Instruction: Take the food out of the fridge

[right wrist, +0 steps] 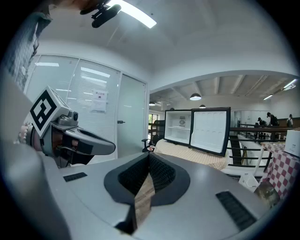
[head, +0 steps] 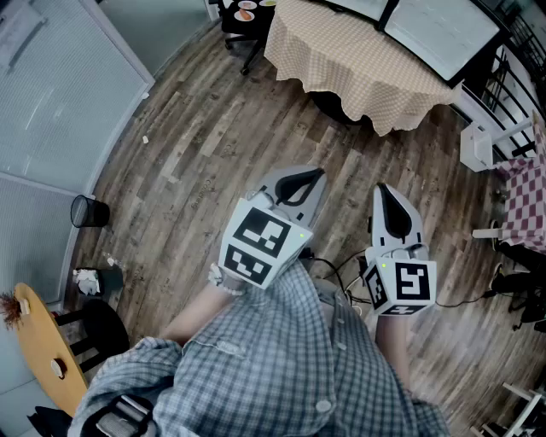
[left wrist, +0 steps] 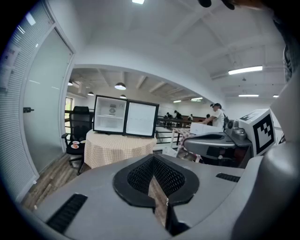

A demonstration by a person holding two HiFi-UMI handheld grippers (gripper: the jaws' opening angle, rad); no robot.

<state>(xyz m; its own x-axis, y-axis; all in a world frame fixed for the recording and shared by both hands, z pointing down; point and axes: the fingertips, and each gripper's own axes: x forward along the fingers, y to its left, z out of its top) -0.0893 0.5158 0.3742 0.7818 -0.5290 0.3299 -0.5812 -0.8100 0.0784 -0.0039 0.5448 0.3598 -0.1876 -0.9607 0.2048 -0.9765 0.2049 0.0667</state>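
A small white fridge [left wrist: 109, 117] stands on a round table with a checked cloth [head: 358, 64], its door [left wrist: 141, 119] swung wide open. Its shelves look bare from here. Two small plates of food [left wrist: 75, 146] rest on the seat of a black office chair [head: 243, 26] left of the table. My left gripper [head: 317, 173] and right gripper [head: 381, 189] hover side by side over the wooden floor, well short of the table, both pointing towards it. Each is shut with nothing between its pads. The right gripper view also shows the fridge [right wrist: 180, 126] and the left gripper [right wrist: 70, 138].
A glass partition with blinds [head: 60, 94] runs along the left. A black bin [head: 88, 211] and a round wooden table [head: 43, 346] stand at lower left. A red-checked table [head: 525, 192] and white stools [head: 490, 141] sit at right. People stand far behind a railing [left wrist: 215, 115].
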